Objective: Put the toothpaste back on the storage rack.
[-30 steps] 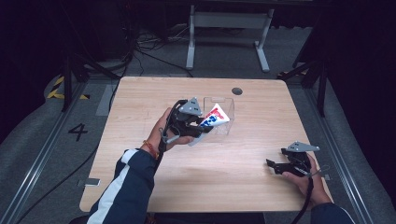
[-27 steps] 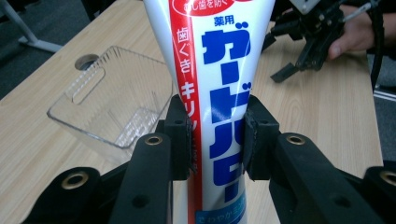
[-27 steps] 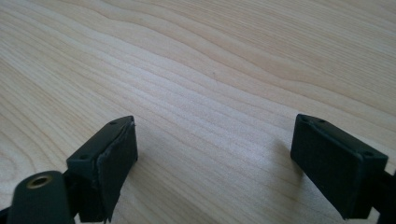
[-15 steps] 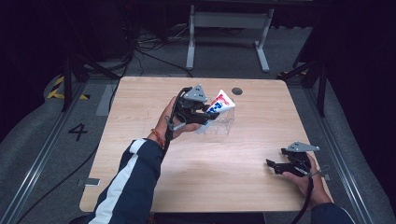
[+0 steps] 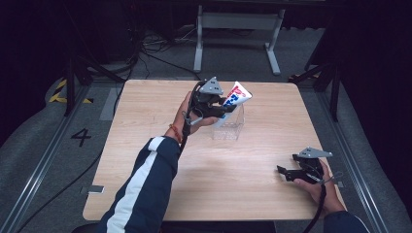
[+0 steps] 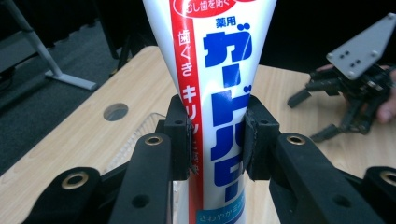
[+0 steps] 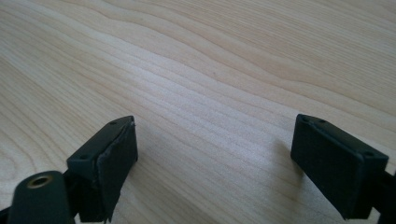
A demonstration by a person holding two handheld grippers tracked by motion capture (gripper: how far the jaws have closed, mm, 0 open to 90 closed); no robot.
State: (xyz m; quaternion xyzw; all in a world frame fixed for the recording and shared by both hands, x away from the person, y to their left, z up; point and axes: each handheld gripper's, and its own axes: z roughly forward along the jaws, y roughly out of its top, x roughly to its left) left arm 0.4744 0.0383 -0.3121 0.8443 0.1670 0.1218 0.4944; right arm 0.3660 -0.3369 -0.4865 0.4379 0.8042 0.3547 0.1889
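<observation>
Above the clear box, your left tool is clamped on the toothpaste tube; your right tool rests apart on the bench.

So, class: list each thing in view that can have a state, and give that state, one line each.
Toothpaste tube: gripped, lifted above the box.
Left tongs: shut on the tube.
Right tongs: open, nothing between them, low over the table.
Clear box: upright on the table.

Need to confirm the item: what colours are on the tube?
The tube is white with a red stripe and blue lettering, clearest in the left gripper view.
</observation>
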